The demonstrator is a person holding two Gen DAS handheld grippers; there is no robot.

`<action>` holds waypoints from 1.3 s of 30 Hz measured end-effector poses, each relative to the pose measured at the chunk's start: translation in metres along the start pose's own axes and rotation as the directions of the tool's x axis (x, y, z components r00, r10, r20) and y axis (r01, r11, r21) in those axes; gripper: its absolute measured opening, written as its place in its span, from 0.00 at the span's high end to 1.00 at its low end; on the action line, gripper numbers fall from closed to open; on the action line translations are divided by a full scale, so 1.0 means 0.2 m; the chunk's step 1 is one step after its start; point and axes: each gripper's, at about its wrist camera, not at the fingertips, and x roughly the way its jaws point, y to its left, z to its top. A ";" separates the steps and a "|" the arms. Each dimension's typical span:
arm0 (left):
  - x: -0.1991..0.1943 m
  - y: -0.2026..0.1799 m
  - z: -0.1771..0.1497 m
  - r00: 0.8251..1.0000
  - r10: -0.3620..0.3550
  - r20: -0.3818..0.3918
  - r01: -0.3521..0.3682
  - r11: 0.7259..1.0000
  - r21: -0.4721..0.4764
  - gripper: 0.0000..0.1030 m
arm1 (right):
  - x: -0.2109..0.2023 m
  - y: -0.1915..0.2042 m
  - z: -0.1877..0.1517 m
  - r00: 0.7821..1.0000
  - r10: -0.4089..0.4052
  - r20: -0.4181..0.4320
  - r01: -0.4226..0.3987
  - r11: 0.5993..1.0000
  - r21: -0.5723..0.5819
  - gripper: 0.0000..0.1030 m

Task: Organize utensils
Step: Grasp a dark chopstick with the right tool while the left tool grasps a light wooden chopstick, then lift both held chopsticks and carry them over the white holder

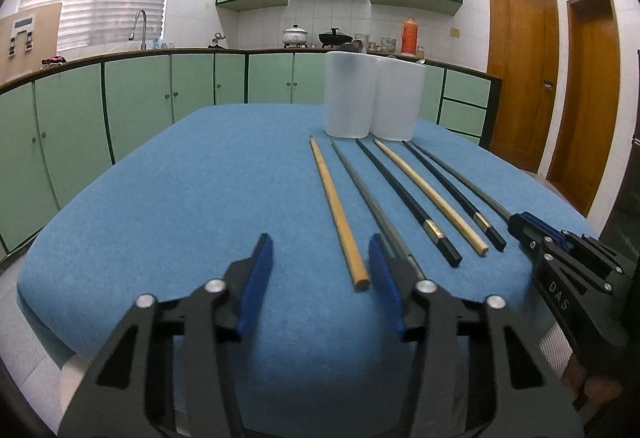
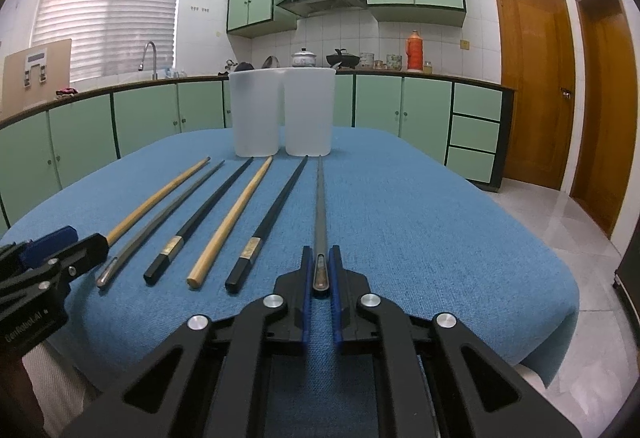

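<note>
Several chopsticks lie side by side on the blue cloth: two wooden ones, two black ones and two grey metal ones. My right gripper is shut on the near end of the rightmost grey metal chopstick, which still lies on the cloth. It also shows in the left wrist view. My left gripper is open and empty above the cloth's near edge, beside the left wooden chopstick and the other grey chopstick. Two white translucent holders stand behind the chopstick tips.
The blue cloth covers a table that drops off at front and right. Green kitchen cabinets run behind, with a sink, pots and a red thermos on the counter. Wooden doors stand on the right.
</note>
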 end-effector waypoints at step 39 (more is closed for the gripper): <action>-0.20 -0.02 0.22 0.994 0.019 0.112 -0.023 0.999 0.034 0.94 | -0.14 -0.14 0.23 0.997 0.048 0.060 -0.050 0.998 0.024 0.93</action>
